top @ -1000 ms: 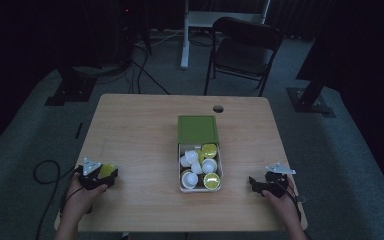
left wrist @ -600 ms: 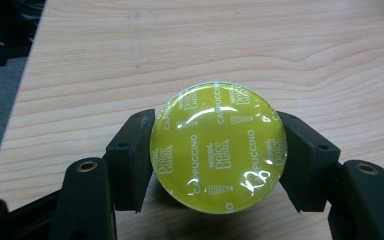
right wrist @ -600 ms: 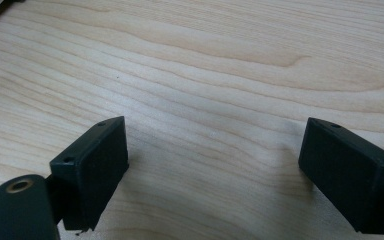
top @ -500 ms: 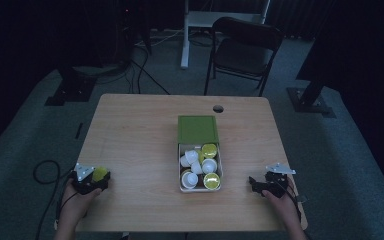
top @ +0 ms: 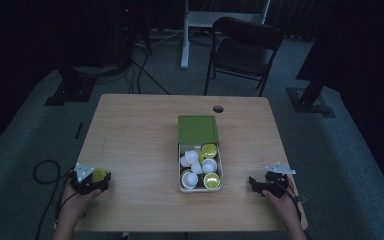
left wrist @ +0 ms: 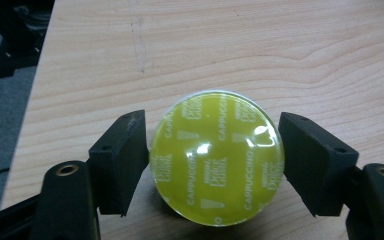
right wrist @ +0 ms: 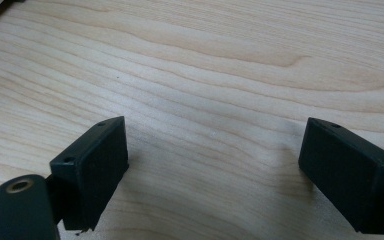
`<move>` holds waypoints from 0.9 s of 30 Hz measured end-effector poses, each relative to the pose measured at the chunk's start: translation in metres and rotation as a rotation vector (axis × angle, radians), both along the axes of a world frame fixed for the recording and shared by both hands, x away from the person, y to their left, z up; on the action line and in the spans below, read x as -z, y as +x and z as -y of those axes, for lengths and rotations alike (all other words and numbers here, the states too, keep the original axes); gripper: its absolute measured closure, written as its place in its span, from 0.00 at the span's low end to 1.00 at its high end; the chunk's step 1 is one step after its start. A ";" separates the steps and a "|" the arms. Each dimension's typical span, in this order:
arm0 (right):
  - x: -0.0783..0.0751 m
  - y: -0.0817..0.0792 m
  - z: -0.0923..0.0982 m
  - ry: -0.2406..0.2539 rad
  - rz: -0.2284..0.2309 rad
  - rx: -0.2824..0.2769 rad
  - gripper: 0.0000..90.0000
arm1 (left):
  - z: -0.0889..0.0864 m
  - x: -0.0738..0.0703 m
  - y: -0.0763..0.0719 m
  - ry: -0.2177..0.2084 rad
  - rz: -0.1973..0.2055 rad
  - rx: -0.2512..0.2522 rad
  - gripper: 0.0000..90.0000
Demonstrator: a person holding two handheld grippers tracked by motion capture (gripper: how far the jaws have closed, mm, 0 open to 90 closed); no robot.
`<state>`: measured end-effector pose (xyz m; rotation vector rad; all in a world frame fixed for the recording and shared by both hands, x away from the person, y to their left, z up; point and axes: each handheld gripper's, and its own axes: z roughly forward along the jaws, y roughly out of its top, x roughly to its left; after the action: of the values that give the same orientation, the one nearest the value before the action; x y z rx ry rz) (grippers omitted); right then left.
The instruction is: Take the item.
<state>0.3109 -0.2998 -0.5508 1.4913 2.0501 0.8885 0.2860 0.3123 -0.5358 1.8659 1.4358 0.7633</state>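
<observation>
Left claw (left wrist: 212, 165) near the surface's (top: 140, 130) left front corner, jaws just opened and now slightly apart from the yellow-lidded capsule (left wrist: 216, 157) sitting between them, slim gaps on both sides. Surface edge close by on the left in the left gripper view. Right claw (right wrist: 215, 170) wide and empty over bare wood near the right front edge. Box of capsules (top: 199, 167) mid-surface, well apart from both, open wood all round.

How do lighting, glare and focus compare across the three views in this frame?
High view: dim and underexposed, dark surroundings, the table muted, the box of capsules small and soft. Left gripper view: bright and sharp, with white glare spots on the yellow capsule lid; its print stays legible between the left gripper pads. Right gripper view: evenly lit, wood grain crisp, soft shadows beside the right gripper.
</observation>
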 end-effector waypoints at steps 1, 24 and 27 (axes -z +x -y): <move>0.000 0.000 0.000 0.000 0.000 0.000 0.13 | 0.000 -0.002 0.000 0.002 0.002 -0.001 0.32; 0.000 0.000 0.000 0.000 0.000 0.000 0.13 | 0.049 -0.041 0.002 -0.129 0.140 0.228 0.29; 0.000 0.000 0.000 0.000 0.000 0.000 0.13 | 0.057 -0.042 0.001 -0.118 0.138 0.275 0.29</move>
<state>0.3109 -0.2998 -0.5508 1.4913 2.0499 0.8885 0.2870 0.2557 -0.4940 1.8326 1.0866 0.6444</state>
